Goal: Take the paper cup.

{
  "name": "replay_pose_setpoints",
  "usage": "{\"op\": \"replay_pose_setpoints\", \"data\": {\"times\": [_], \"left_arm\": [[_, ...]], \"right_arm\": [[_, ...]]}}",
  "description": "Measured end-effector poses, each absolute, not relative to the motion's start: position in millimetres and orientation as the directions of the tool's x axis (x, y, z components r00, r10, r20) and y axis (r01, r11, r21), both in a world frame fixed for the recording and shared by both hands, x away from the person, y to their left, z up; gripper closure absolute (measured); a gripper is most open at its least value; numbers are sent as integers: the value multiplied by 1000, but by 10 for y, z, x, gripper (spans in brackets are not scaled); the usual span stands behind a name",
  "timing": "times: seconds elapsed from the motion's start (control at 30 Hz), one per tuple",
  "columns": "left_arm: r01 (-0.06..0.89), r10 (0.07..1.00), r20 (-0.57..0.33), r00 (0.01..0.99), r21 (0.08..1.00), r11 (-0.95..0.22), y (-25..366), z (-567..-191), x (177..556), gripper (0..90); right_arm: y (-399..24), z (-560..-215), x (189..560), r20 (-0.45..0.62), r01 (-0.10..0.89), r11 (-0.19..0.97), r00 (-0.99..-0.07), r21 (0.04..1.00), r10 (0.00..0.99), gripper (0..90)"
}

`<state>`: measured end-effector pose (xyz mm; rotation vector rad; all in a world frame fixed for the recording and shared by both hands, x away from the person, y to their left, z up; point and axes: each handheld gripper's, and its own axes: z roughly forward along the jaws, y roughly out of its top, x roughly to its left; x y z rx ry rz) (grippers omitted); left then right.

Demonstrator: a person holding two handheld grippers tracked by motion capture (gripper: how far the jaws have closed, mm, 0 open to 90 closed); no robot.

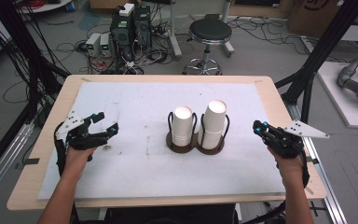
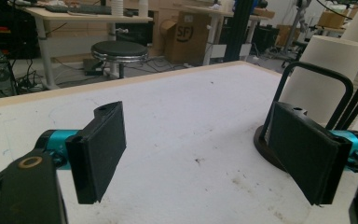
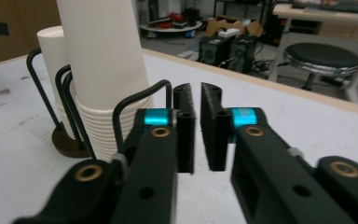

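Two stacks of upside-down white paper cups stand in a black wire holder [image 1: 175, 145] on a brown base at the table's middle: a shorter left stack [image 1: 182, 126] and a taller right stack [image 1: 213, 122]. My left gripper [image 1: 108, 121] rests over the mat well left of the holder, jaws wide open and empty [image 2: 196, 140]; a cup stack [image 2: 326, 79] stands beyond its right jaw. My right gripper [image 1: 257, 126] sits to the right of the holder, jaws nearly together with nothing between them [image 3: 196, 116]. The tall stack [image 3: 105, 60] rises just behind its left jaw.
A white mat [image 1: 121, 163] covers most of the wooden table [image 1: 56, 116]. Behind the table are a black stool [image 1: 209, 31], computer cases [image 1: 130, 28] and cables on the floor. Black frame posts [image 1: 307, 88] stand at the right.
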<state>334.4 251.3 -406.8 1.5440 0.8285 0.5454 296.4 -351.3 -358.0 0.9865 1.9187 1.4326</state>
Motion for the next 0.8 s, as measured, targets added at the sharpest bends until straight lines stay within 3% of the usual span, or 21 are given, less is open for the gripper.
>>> {"op": "replay_pose_setpoints", "data": {"times": [0.13, 0.33, 0.53, 0.8], "left_arm": [[197, 765, -119, 634, 980, -11, 2504, -4068, 3341, 201], [203, 759, -129, 638, 979, -4, 2478, -4081, 3371, 201], [208, 753, -139, 644, 978, 3, 2446, -4094, 3416, 201], [208, 748, -138, 650, 978, 0, 2440, -4086, 3399, 201]], "right_arm": [[-3459, -3493, 2860, -58, 172, 182, -552, 968, 832, 900], [-3398, -3425, 2814, -21, 156, 126, -546, 980, 837, 900], [-3228, -3383, 2804, -60, 152, 190, -607, 970, 792, 900], [-3080, -3414, 2802, -24, 151, 196, -731, 969, 682, 900]]}}
